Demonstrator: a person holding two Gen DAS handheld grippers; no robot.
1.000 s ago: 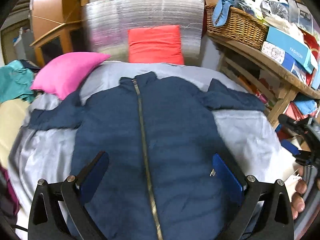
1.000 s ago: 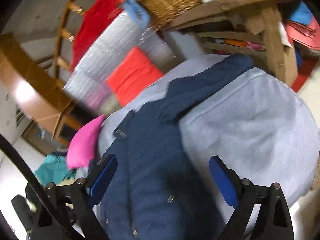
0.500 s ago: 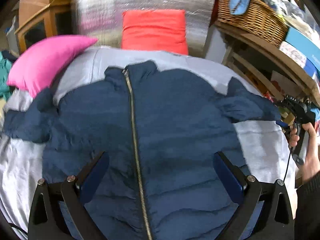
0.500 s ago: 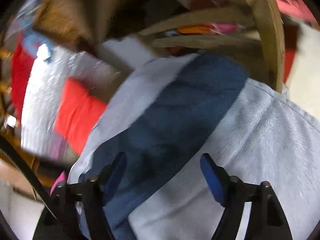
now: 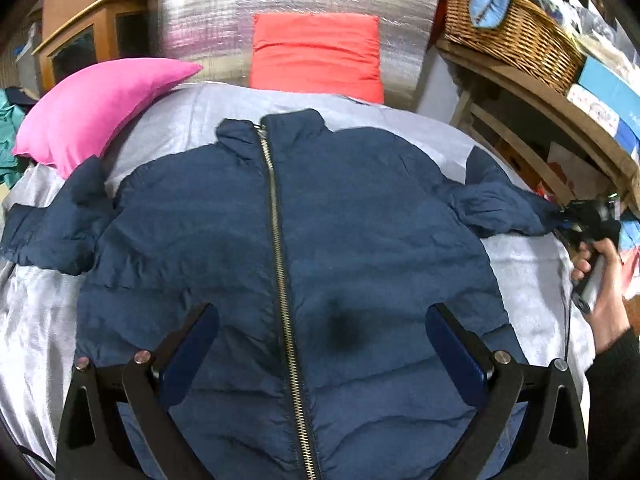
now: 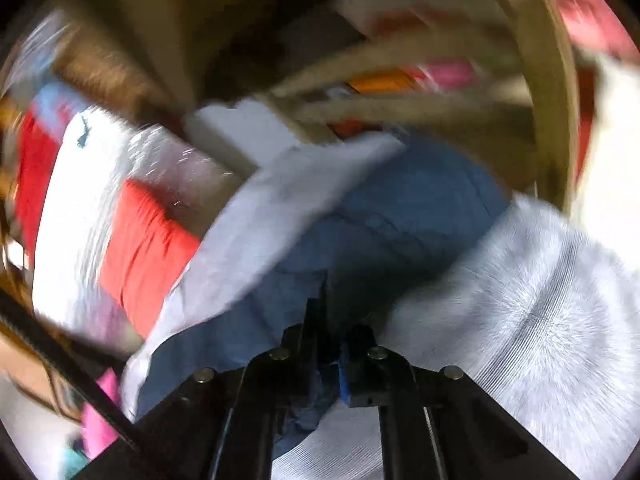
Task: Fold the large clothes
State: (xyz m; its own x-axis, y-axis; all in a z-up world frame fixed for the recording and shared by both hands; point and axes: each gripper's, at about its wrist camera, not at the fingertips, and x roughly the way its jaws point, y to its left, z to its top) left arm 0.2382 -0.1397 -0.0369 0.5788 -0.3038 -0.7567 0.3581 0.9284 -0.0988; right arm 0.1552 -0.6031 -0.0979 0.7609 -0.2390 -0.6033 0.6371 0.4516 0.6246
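A navy puffer jacket lies face up on a grey bedsheet, zipped, collar at the far end, both sleeves spread out. My left gripper is open and hovers above the jacket's lower front. My right gripper is at the end of the jacket's right sleeve. In the blurred right wrist view the right gripper is shut on the navy sleeve cuff.
A pink pillow lies at the far left and a red pillow leans on a silver foil panel. A wooden shelf with a wicker basket and boxes stands close along the bed's right side.
My right gripper moved from over the bed to the right sleeve's end and closed on the cuff. My left gripper rose and moved forward over the jacket, staying open.
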